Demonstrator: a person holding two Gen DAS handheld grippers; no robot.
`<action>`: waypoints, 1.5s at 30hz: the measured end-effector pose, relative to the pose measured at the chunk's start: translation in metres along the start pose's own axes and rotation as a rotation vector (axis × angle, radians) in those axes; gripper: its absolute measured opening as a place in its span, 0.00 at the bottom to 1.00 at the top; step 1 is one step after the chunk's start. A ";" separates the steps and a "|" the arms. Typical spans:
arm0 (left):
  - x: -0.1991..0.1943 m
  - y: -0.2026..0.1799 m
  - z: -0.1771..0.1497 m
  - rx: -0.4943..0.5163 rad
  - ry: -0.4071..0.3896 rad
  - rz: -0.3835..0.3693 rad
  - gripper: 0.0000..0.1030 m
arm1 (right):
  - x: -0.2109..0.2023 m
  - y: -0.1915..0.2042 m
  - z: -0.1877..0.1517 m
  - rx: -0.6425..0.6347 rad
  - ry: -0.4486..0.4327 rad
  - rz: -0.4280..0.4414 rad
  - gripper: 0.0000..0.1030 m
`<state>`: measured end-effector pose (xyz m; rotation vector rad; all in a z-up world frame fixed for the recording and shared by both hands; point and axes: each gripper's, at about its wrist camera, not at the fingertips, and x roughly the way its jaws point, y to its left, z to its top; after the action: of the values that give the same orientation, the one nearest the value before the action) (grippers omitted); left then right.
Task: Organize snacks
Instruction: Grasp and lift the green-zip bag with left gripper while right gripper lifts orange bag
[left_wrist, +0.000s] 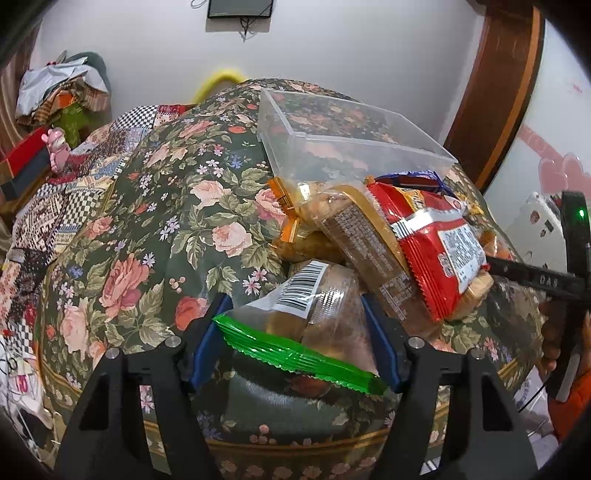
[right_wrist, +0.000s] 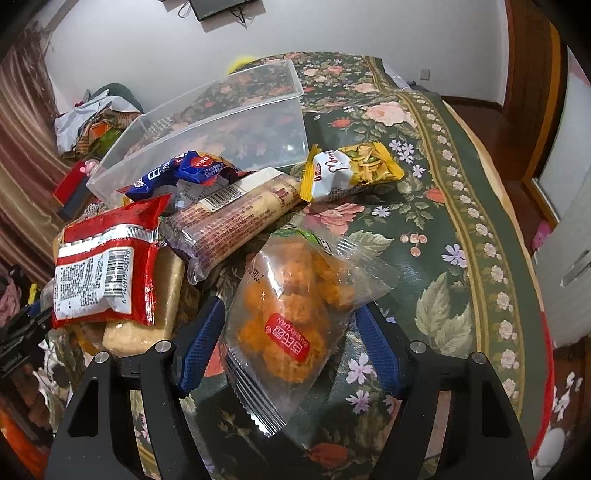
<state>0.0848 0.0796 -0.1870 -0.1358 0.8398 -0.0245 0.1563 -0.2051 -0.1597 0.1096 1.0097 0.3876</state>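
Evidently the pick-up step, both hands at once: snacks lie heaped on a floral bedspread (right_wrist: 424, 206) and a clear bin (right_wrist: 236, 122) waits empty behind the pile, upper centre of both views. Left tongs (left_wrist: 295, 328), low centre of the left view, straddle a green-edged packet (left_wrist: 295, 325); the blue pads (left_wrist: 210, 343) sit at its two sides, and the right-hand one seems to touch the wrapper, but I cannot tell whether they truly pinch it yet. Right tongs (right_wrist: 291, 343), low centre of the right view, bracket a clear bag of orange puffs (right_wrist: 295, 317); its film brushes both pads (right_wrist: 201, 345), with no visible squeeze of the contents, so I read this pair as not yet gripping. Remaining pile, mid-left of the right view: red packet (right_wrist: 107, 262), long biscuit sleeve (right_wrist: 236, 218), blue wrapper (right_wrist: 184, 171), yellow chip packet (right_wrist: 351, 170) further right, just beside the bin's near corner. Next move, as I judge it: finish closing on each bag, gently, since puffs crush and slick film slips; lift clear of the heap without dragging neighbours; carry up-frame over the bin's near wall and let go inside. Bin rim stands high, so clearance matters.
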 end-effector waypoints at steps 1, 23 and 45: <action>-0.003 -0.001 0.000 0.010 -0.007 0.007 0.67 | 0.000 -0.001 0.001 0.009 0.000 0.004 0.68; -0.050 0.010 0.025 -0.014 -0.125 0.080 0.56 | -0.026 -0.009 0.005 0.021 -0.103 -0.014 0.54; -0.077 -0.006 0.116 -0.018 -0.327 0.048 0.56 | -0.059 0.043 0.069 -0.118 -0.303 0.072 0.54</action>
<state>0.1198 0.0925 -0.0523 -0.1322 0.5167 0.0494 0.1752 -0.1811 -0.0643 0.0952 0.6842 0.4799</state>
